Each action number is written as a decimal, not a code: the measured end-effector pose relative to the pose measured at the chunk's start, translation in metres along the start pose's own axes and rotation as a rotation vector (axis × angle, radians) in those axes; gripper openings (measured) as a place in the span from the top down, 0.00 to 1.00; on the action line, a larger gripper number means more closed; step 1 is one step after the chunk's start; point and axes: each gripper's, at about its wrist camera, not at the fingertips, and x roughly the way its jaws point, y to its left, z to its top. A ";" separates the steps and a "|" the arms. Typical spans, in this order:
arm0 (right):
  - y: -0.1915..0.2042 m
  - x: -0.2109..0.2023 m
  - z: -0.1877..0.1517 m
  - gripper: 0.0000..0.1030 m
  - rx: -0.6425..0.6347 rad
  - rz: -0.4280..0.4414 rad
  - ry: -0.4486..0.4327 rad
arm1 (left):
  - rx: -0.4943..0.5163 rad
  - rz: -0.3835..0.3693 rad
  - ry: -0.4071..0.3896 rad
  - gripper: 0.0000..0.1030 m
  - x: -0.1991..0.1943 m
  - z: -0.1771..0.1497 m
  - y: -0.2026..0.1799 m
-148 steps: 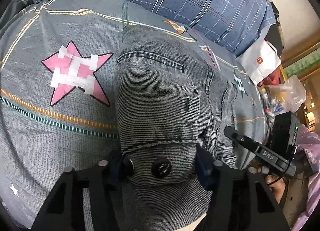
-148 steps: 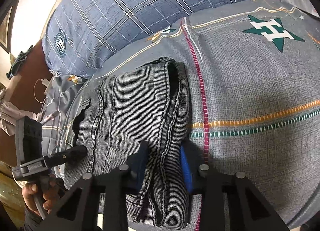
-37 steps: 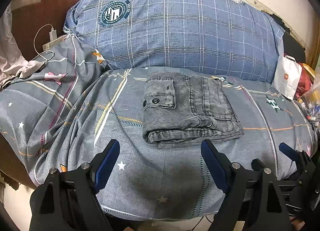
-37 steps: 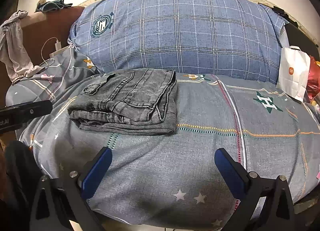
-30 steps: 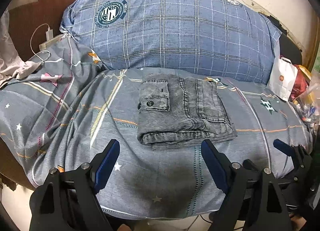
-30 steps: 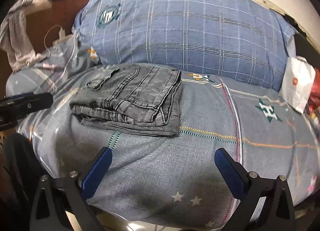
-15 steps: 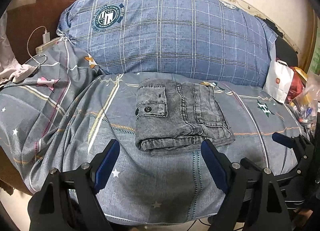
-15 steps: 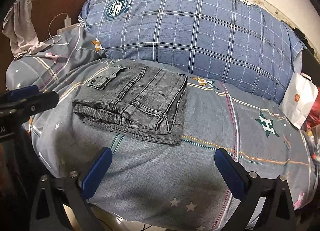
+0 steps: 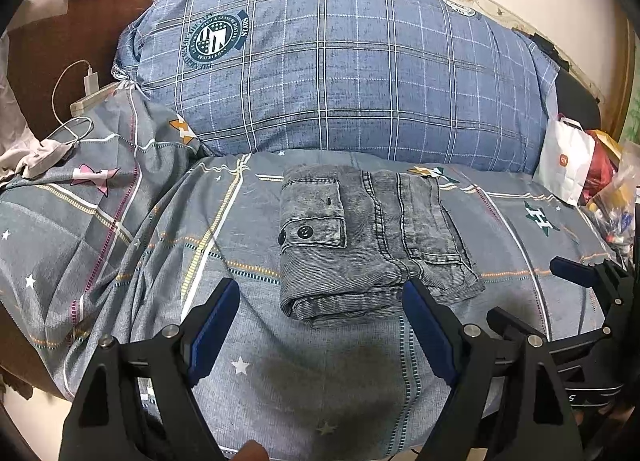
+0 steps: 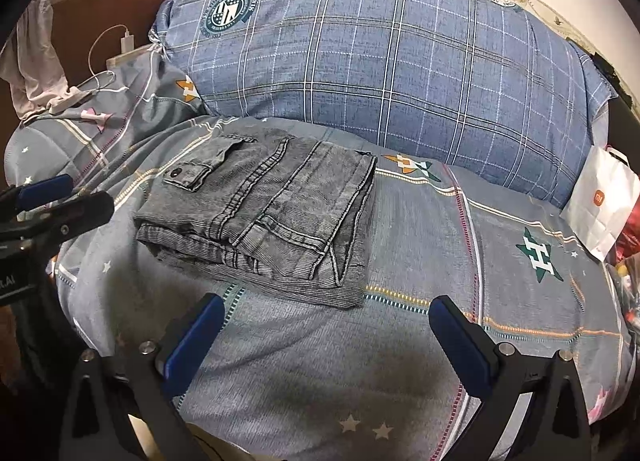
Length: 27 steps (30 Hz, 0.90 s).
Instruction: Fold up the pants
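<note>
The grey denim pants [image 9: 364, 241] lie folded into a compact rectangle on the grey patterned bedspread [image 9: 160, 261], a buttoned flap pocket on top. They also show in the right wrist view [image 10: 264, 217]. My left gripper [image 9: 320, 325] is open and empty, held back from the near edge of the pants. My right gripper [image 10: 324, 337] is open and empty, also back from the pants. The right gripper shows at the right edge of the left wrist view [image 9: 580, 281], and the left gripper at the left edge of the right wrist view [image 10: 52, 201].
A large blue plaid pillow [image 9: 340, 73] lies behind the pants. A white paper bag [image 9: 564, 169] and clutter stand at the right. A white charger with cable [image 9: 86, 89] and a brown headboard [image 9: 60, 49] are at the left. The bed's front edge is just below the grippers.
Both grippers let go of the pants and opened wide, then drew back from the bed. Over the last second the views shifted only slightly; the pants stay folded and still.
</note>
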 end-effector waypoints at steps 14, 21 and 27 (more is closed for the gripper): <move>-0.009 0.005 0.003 0.00 0.012 -0.016 0.002 | 0.015 -0.010 0.017 0.19 0.006 0.004 -0.010; -0.009 0.008 0.004 0.00 0.006 -0.024 0.006 | 0.015 -0.013 0.018 0.19 0.008 0.008 -0.012; -0.010 0.009 0.008 0.00 0.005 -0.027 0.003 | 0.008 -0.015 0.023 0.19 0.012 0.011 -0.010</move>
